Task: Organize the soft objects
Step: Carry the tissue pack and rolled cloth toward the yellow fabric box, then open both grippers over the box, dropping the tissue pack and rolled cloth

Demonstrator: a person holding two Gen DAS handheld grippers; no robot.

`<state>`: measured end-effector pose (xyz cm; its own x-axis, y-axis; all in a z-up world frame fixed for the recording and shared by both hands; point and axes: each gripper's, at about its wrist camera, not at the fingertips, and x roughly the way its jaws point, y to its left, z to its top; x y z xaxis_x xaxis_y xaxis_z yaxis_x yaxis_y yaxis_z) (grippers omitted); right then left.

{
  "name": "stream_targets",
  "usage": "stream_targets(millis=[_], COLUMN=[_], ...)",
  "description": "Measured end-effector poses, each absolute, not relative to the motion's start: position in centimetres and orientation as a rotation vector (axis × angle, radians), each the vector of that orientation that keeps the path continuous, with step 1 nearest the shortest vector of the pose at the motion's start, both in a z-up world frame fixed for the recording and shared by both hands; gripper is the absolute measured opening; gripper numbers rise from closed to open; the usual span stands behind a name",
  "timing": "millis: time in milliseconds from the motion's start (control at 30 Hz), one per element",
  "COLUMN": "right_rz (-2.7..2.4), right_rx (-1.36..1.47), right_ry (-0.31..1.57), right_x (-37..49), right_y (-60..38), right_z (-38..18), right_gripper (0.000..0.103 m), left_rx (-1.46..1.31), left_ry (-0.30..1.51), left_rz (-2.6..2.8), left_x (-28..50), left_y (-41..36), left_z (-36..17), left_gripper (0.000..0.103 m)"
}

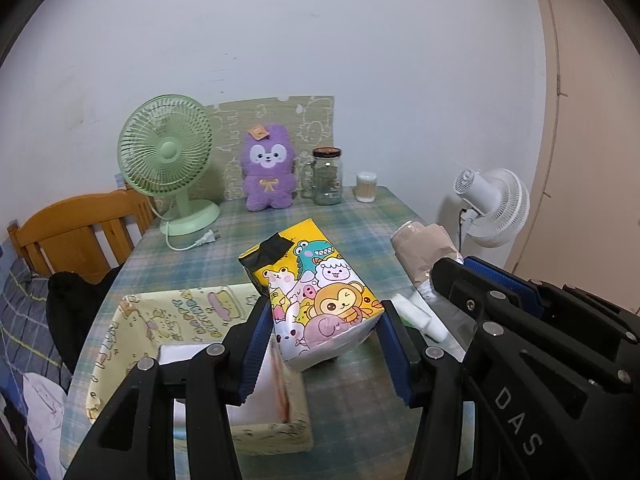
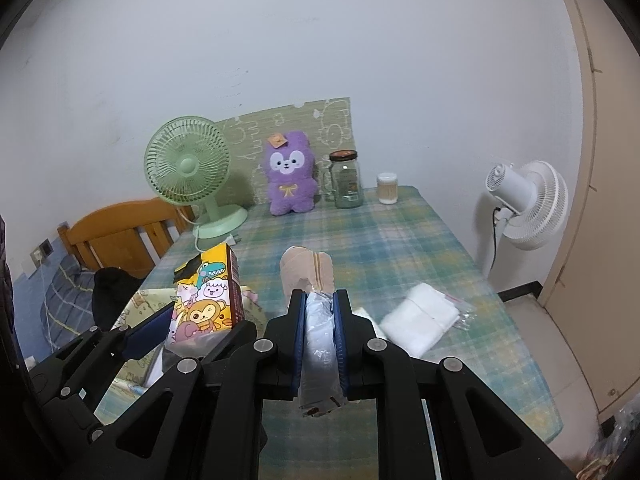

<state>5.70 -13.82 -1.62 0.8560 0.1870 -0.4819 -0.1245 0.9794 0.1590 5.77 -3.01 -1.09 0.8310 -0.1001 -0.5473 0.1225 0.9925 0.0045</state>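
My left gripper (image 1: 326, 340) is shut on a yellow tissue pack (image 1: 320, 296) printed with cartoon animals, its blue pads pressing both sides. The pack hangs just above the checked tablecloth, beside a cream fabric box (image 1: 160, 320) at the lower left. My right gripper (image 2: 320, 340) is shut on a beige roll in clear plastic wrap (image 2: 307, 272), which sticks out forward past the pads. In the left wrist view the right gripper (image 1: 460, 266) and its beige roll (image 1: 424, 248) are at the right. A white soft pack (image 2: 420, 320) lies on the table to the right.
Along the back wall stand a green desk fan (image 1: 168, 160), a purple plush toy (image 1: 270, 172), a glass jar (image 1: 328, 176) and a cotton swab tub (image 1: 366, 188). A white floor fan (image 2: 528, 204) stands off the table's right edge. A wooden headboard (image 1: 80, 232) is at the left.
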Motion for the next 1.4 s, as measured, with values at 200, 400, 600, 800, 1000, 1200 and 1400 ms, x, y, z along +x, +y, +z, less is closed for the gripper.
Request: stream_targets(millis=[200, 400, 600, 800, 1000, 1200, 1400], right_rz=[0.194, 0.222, 0.239, 0.258, 0.281, 0.309, 0.335], right_rx=[0.113, 0.105, 0.09, 0.075, 0.067, 0.052, 0.036], right_ry=[0.529, 0.543, 0.565, 0.589, 0.615, 0.648, 0.677], right_x=[6.5, 7.3, 8.4, 9.4, 10.2, 11.1, 11.9], right_y=[-11.5, -9.4, -7.5, -5.6, -3.8, -2.3, -0.9], right_z=[-1.9, -2.3, -2.9, -3.7, -4.7, -5.7, -6.6], right_gripper=[0.017, 0.017, 0.017, 0.017, 0.017, 0.017, 0.017], left_rx=[0.02, 0.013, 0.001, -0.003, -0.001, 0.003, 0.017], left_ry=[0.587, 0.592, 0.613, 0.629, 0.659, 0.694, 0.74], left_rz=[-0.098, -0.088, -0.071, -0.046, -0.015, 0.015, 0.025], left_x=[6.4, 7.0, 7.6, 8.2, 8.9, 9.7, 10.5], left_y=[-0.7, 1.3, 3.0, 4.7, 6.4, 7.9, 9.0], left_z=[-1.5, -1.9, -2.7, -3.5, -4.4, -5.6, -6.6], left_gripper=[0.055, 0.055, 0.055, 0.055, 0.055, 0.055, 0.059])
